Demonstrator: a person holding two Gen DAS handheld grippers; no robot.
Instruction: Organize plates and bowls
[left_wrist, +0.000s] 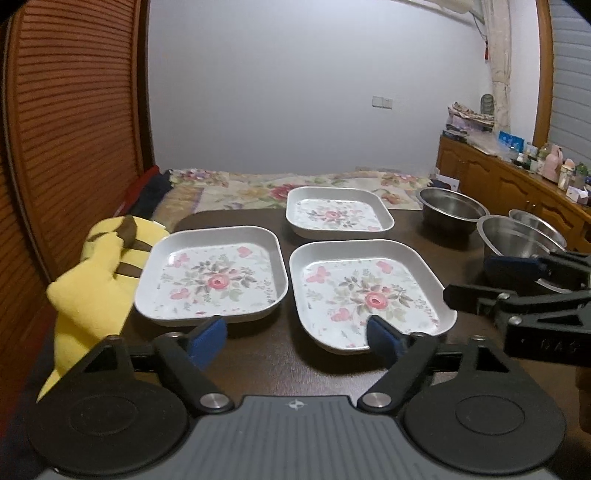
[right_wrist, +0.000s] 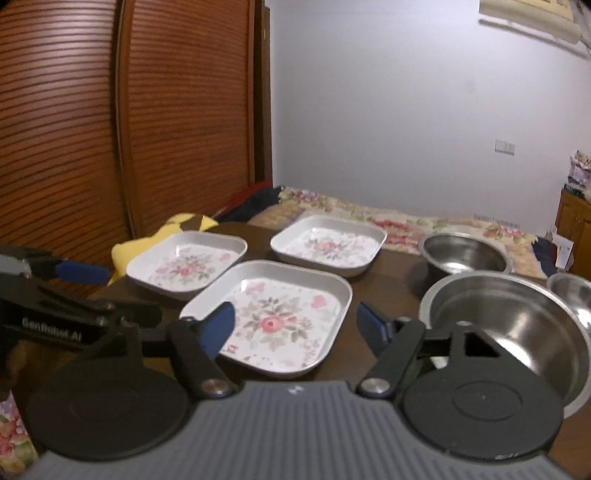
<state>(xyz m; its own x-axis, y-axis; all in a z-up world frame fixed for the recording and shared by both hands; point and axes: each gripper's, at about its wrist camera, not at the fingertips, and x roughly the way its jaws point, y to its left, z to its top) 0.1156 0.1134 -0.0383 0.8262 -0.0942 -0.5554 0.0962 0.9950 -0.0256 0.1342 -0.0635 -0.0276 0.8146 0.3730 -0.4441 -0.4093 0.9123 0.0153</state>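
Blur softens the right wrist view, and the third bowl (right_wrist: 576, 295) there is cut by the frame edge, while in the left wrist view the nearest bowl (left_wrist: 517, 240) is partly hidden behind the right gripper (left_wrist: 465, 280); that gripper shows only from the side there, and the left gripper (right_wrist: 110, 284) likewise pokes in from the edge of the right wrist view. Three square white plates with raised rims and a pink rose pattern lie on the dark surface (left_wrist: 266, 354): a left plate (left_wrist: 210, 273), a near plate (left_wrist: 369, 295) just beside it, and a far plate (left_wrist: 338, 212) behind them; three steel bowls stand to their right, the far bowl (left_wrist: 450, 206) apart from the other two. A yellow cloth (left_wrist: 92, 288) lies at the left plate's edge, partly under it. The left gripper (left_wrist: 295, 332) stands fairly wide with nothing between its blue pads, low over the gap between the two front plates; the right gripper (right_wrist: 295, 325) is likewise apart and empty, its pads straddling the near plate's corner without touching it.
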